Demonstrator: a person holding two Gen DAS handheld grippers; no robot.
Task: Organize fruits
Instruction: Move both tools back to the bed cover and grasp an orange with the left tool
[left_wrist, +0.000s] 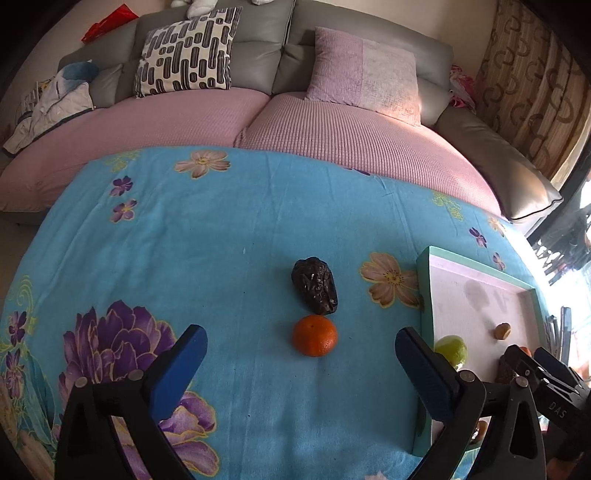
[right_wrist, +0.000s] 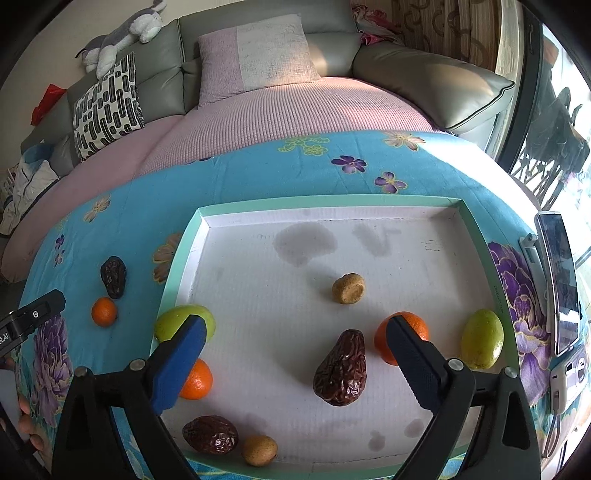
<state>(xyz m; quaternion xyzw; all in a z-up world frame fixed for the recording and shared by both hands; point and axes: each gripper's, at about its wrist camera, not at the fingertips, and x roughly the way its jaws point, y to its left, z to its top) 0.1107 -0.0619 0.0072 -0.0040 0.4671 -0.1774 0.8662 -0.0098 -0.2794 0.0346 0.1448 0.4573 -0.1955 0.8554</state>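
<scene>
1. Behind the table (left_wrist: 229, 236) runs a grey sofa (left_wrist: 369, 37) with pink seat covers, a patterned black-and-white cushion (left_wrist: 186, 55) and a pink cushion (left_wrist: 364, 70); a blue floral cloth covers the table.
2. On that cloth, in the left wrist view, lie a dark wrinkled date (left_wrist: 314, 285) and, just in front of it, an orange tangerine (left_wrist: 314, 335), both outside the tray.
3. To their right stands a shallow white tray (right_wrist: 476, 229) with a mint-green rim.
4. Left gripper (left_wrist: 301, 365) hangs over the cloth with its jaws spread wide and nothing between them; the loose tangerine sits just ahead of the gap.
5. Right gripper (right_wrist: 295, 347) hovers over the near part of the tray, its jaws likewise wide apart and empty.
6. Inside the tray, a large reddish-brown date (right_wrist: 341, 369) lies between the right jaws' tips.
7. One tangerine (right_wrist: 413, 332) shows behind the right finger, another (right_wrist: 199, 380) behind the left finger.
8. A green fruit (right_wrist: 177, 319) rests against the tray's left wall, a second green fruit (right_wrist: 482, 339) against its right wall.
9. A small tan fruit (right_wrist: 348, 288) sits near the tray's middle, well apart from the rest.
10. At the near edge lie another date (right_wrist: 210, 435) and, touching it or nearly so, a second tan fruit (right_wrist: 259, 449).
11. A phone (right_wrist: 559, 277) stands on a holder just beyond the tray's right side.
</scene>
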